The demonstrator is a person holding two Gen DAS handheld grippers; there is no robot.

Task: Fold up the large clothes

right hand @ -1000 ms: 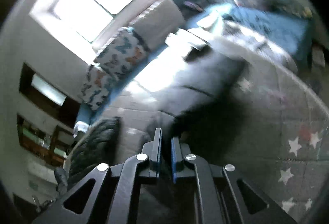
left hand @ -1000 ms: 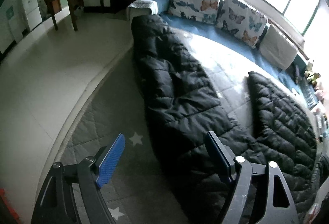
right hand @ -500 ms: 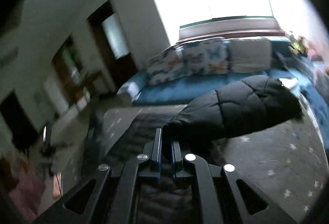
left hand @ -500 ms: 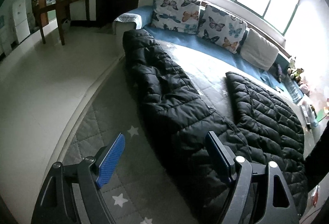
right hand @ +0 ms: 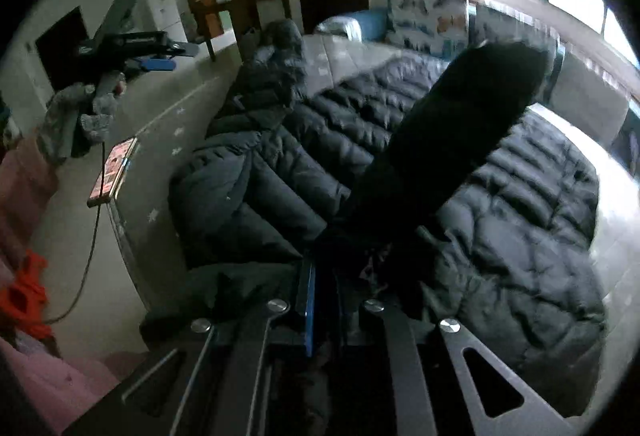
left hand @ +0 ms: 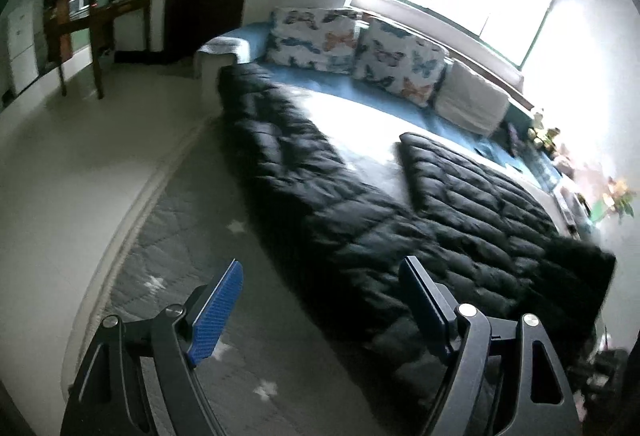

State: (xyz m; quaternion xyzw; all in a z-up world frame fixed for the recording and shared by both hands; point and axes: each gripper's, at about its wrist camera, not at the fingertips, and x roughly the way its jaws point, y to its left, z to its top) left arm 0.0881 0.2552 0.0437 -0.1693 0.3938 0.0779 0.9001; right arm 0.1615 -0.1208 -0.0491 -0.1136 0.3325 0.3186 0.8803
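A large black quilted puffer coat lies spread on the grey star-patterned bed; it also fills the right wrist view. My left gripper is open and empty, hovering above the coat's near edge, and it shows far off in the right wrist view. My right gripper is shut on the coat's sleeve, which sticks up and away from the jaws over the coat's body.
Butterfly pillows and a white cushion line the window side. A wooden table stands on the pale floor at left. A phone on a cable lies at the bed's edge beside a clothes heap.
My right gripper has swung the sleeve round and now holds it over the coat's body. The left gripper has stayed open, and its view has shifted slightly along the coat.
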